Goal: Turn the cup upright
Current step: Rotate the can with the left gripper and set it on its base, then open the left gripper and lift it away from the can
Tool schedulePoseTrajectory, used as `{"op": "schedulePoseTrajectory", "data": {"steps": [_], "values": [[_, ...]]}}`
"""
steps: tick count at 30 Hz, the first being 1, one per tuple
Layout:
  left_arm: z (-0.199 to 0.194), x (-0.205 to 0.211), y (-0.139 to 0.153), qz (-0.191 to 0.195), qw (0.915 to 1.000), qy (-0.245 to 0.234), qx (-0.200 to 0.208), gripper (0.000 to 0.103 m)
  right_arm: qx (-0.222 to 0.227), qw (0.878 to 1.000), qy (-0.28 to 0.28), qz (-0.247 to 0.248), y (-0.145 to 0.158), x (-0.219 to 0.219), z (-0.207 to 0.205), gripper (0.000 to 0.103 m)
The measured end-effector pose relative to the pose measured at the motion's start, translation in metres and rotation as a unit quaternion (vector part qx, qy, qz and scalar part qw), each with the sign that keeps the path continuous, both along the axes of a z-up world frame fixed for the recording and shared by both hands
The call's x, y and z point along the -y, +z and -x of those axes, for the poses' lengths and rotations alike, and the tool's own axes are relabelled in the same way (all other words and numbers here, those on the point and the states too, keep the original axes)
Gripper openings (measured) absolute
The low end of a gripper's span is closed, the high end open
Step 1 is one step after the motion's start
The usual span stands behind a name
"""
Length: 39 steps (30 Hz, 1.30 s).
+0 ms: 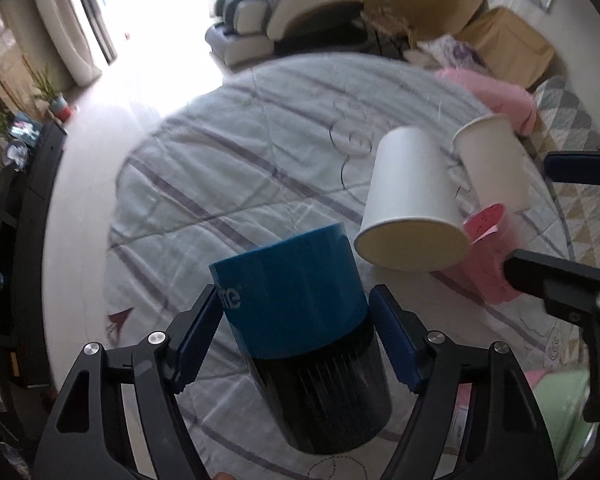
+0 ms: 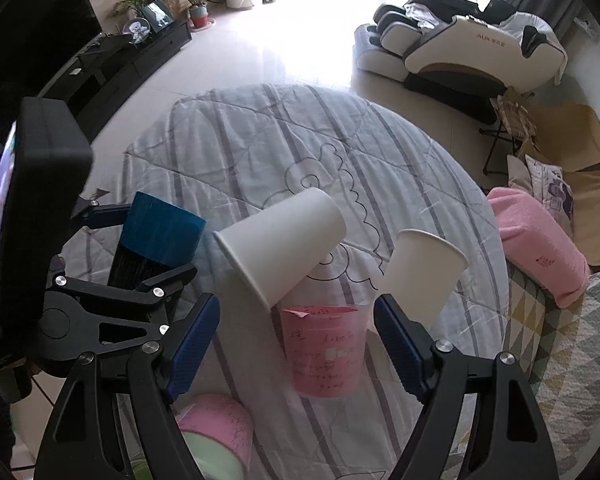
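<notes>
Between the left gripper's [image 1: 296, 344] blue pads sits a cylindrical cup with a blue upper band and black ribbed lower half [image 1: 300, 336], tilted, its blue end pointing away from the camera. The pads flank the cup's sides, but a sliver of gap shows at each, so I cannot tell whether they are clamped on it or merely close. Whether the cup rests on the grey-striped quilted cloth covering the round table [image 1: 220, 168] or hangs above it is not clear either.

The right gripper [image 2: 296, 344] stands spread apart around a translucent pink plastic cup with handwriting on it [image 2: 324, 348], holding nothing.

Risks, as I judge them: if the left grip is loose, the tilted blue-and-black cup could slip through the pads during rotation. A white paper cup lying tipped [image 1: 412, 200] is just beside it (rim toward the left camera, leaning on the pink cup), so a wide swing could knock it over. The soft quilt may let a cup set down at an angle topple.

Counts: one blue-and-black cup; two white paper cups, the second standing open-end up [image 2: 424, 272]; one translucent pink cup; one pink-and-green roll [image 2: 216, 436] at the near edge; two grippers.
</notes>
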<state>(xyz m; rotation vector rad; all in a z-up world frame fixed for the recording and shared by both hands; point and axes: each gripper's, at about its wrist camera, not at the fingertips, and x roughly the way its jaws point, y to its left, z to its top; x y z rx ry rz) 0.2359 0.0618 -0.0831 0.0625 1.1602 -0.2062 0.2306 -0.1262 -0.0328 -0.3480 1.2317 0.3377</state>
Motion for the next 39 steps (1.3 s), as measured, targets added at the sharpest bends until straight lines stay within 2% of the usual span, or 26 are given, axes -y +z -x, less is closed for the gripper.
{"op": "schedulePoseTrajectory", "data": {"steps": [7,14,19,23,27,39], "values": [[0.042,-0.020,0.024,0.004,0.9951,0.020,0.096,0.075,0.016,0.999,0.024,-0.019,0.012,-0.020,0.019,0.081],[0.065,-0.010,0.019,-0.006,0.9889,0.009,0.148,0.074,0.025,0.999,0.033,-0.016,0.015,-0.032,0.034,0.081],[0.074,-0.002,0.020,0.005,0.9885,-0.002,0.151,0.074,0.021,1.000,0.013,-0.007,0.012,-0.023,0.036,0.081],[0.077,0.002,0.019,-0.005,0.9890,0.002,0.148,0.074,0.020,1.000,0.005,-0.006,0.011,-0.017,0.038,0.081],[0.084,0.004,0.023,-0.020,0.9881,0.008,0.153,0.088,0.018,1.000,0.007,-0.005,0.010,-0.015,0.043,0.081],[0.103,0.010,0.047,-0.085,0.9783,0.039,0.185,0.098,0.038,0.999,0.011,-0.031,0.024,-0.004,0.065,0.081]]}}
